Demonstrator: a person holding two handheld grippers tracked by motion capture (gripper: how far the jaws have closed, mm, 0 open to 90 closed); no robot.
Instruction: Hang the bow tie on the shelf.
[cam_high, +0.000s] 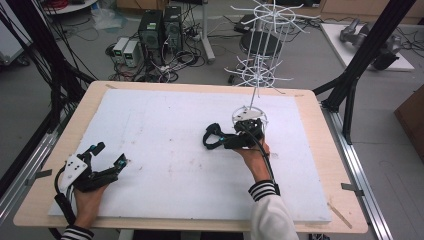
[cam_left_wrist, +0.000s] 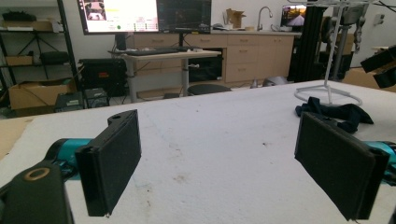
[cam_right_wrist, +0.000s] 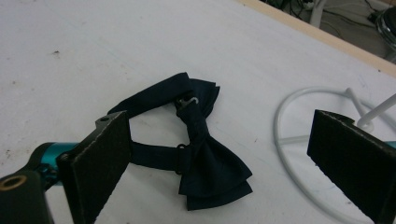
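The right tongs (cam_right_wrist: 224, 163) hung spread over the bow tie (cam_right_wrist: 201, 154); closing carelessly could snag the rack base (cam_right_wrist: 289, 140). The left tongs (cam_left_wrist: 233, 163) rested spread.

Even, diffuse indoor lighting.
Soft faint shadows lie on the white table (cam_high: 165, 150); all views are slightly soft, without glare.

You're working in a robotics lab: black desktop computer towers (cam_high: 160, 29) with tangled cables on the grey floor, wall-mounted monitors (cam_left_wrist: 120, 15), black aluminium framing (cam_high: 367, 47).
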